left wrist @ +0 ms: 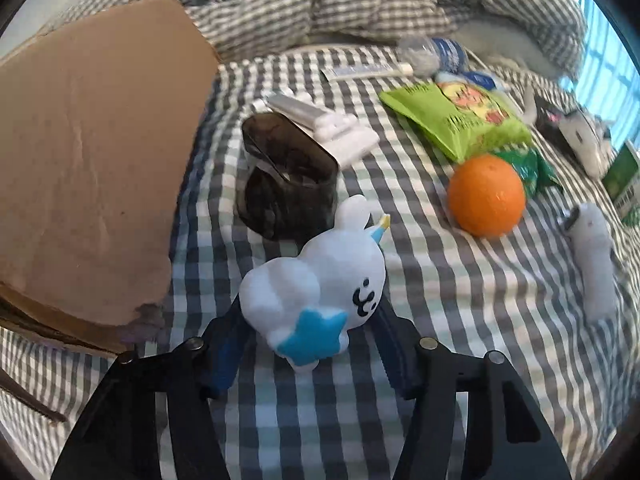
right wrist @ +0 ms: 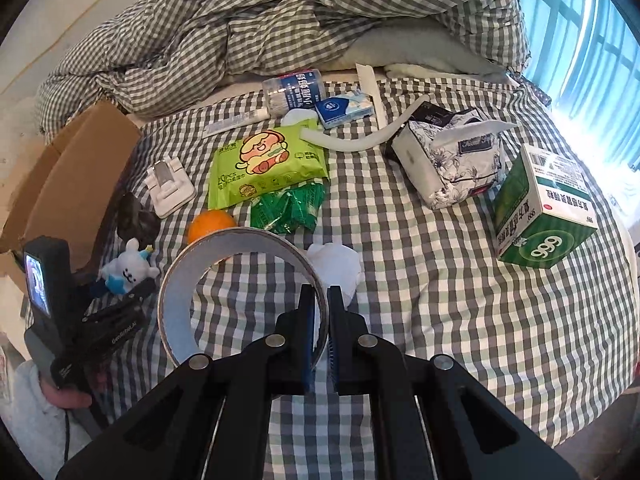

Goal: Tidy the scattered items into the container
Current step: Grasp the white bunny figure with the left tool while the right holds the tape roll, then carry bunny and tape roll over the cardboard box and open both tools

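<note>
A white bunny toy (left wrist: 320,280) with a blue star sits between the fingers of my left gripper (left wrist: 310,314), whose pads press its sides. From the right wrist, the toy (right wrist: 128,270) and left gripper (right wrist: 120,292) show beside the open cardboard box (right wrist: 80,168). The box flap (left wrist: 92,152) stands just left of the toy. My right gripper (right wrist: 320,290) is shut on the rim of a large roll of tape (right wrist: 180,312), held on edge above the checked bedsheet.
An orange (left wrist: 486,196), a dark plastic case (left wrist: 288,176), a green wipes pack (right wrist: 266,164), a tissue pack (right wrist: 452,160), a green medicine box (right wrist: 544,208) and a crumpled white item (right wrist: 336,264) lie on the bed. A bunched duvet (right wrist: 280,20) fills the far side.
</note>
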{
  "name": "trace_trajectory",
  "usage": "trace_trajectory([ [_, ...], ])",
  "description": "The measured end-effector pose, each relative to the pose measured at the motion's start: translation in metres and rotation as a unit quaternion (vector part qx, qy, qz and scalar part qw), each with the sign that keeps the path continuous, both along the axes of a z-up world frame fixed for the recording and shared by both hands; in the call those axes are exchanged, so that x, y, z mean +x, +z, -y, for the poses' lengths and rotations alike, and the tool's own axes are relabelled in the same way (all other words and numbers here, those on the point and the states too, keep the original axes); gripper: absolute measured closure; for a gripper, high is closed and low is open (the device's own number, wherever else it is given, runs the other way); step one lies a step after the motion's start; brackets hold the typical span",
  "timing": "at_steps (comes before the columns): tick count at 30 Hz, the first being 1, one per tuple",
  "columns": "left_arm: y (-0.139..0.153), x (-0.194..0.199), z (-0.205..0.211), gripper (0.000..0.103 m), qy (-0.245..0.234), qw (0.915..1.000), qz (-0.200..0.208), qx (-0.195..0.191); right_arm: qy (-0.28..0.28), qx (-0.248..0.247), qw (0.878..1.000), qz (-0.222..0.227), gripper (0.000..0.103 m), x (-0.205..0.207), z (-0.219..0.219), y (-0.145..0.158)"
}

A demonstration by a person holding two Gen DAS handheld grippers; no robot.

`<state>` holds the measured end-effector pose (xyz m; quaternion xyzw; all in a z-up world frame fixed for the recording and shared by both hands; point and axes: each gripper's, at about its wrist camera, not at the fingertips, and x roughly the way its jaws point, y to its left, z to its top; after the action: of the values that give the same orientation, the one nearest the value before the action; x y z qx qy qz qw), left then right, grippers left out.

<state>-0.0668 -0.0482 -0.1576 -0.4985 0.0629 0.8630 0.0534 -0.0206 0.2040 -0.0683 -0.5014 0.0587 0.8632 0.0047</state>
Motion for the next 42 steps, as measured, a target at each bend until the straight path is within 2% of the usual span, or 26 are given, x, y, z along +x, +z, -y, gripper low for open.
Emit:
trace_trajectory([
  [4,0.019,0.015,0.0,0.044,-0.005,0.9998,-0.002,0.02,0.01,0.0,1.0,-0.003,0.097,-0.001,0.009,0.005],
  [6,0.036,0.025,-0.004,0.044,-0.008,0.9997,-0.016,0.014,0.016,0.002,1.0,-0.004,0.097,-0.002,0.014,0.008],
  [10,0.075,0.035,-0.006,0.044,-0.016,0.9985,-0.049,0.019,0.03,0.007,0.999,-0.01,0.097,-0.006,0.03,0.019],
  [14,0.128,0.037,-0.004,0.044,-0.023,0.9949,-0.094,0.029,0.042,0.014,0.999,-0.021,0.097,-0.008,0.046,0.034],
  [17,0.163,0.035,0.014,0.044,-0.01,0.9913,-0.127,0.035,0.061,0.016,0.997,-0.034,0.097,-0.013,0.066,0.048],
  [19,0.181,0.029,0.029,0.044,0.008,0.9888,-0.147,0.023,0.081,0.016,0.995,-0.048,0.097,-0.018,0.087,0.06],
  [22,0.197,0.021,0.057,0.044,0.034,0.9875,-0.154,0.007,0.115,0.01,0.991,-0.071,0.097,-0.031,0.125,0.081],
  [26,0.203,0.009,0.101,0.044,0.078,0.9856,-0.15,-0.004,0.167,0.002,0.982,-0.089,0.097,-0.055,0.186,0.105],
  [29,0.195,-0.005,0.134,0.044,0.111,0.9848,-0.133,-0.014,0.197,0.004,0.976,-0.092,0.097,-0.076,0.233,0.107],
  [36,0.155,-0.022,0.208,0.044,0.176,0.9808,-0.083,-0.014,0.232,0.014,0.97,-0.068,0.097,-0.114,0.315,0.084],
  [39,0.144,-0.023,0.216,0.042,0.18,0.9808,-0.074,-0.017,0.241,0.024,0.968,-0.069,0.097,-0.122,0.34,0.074],
  [40,0.141,-0.025,0.216,0.04,0.179,0.9809,-0.073,-0.021,0.247,0.029,0.966,-0.07,0.093,-0.123,0.345,0.07],
  [41,0.139,-0.025,0.214,0.035,0.177,0.9813,-0.07,-0.031,0.254,0.042,0.964,-0.073,0.084,-0.122,0.349,0.067],
  [42,0.139,-0.024,0.211,0.021,0.178,0.9802,-0.075,-0.044,0.254,0.054,0.963,-0.077,0.05,-0.123,0.349,0.065],
])
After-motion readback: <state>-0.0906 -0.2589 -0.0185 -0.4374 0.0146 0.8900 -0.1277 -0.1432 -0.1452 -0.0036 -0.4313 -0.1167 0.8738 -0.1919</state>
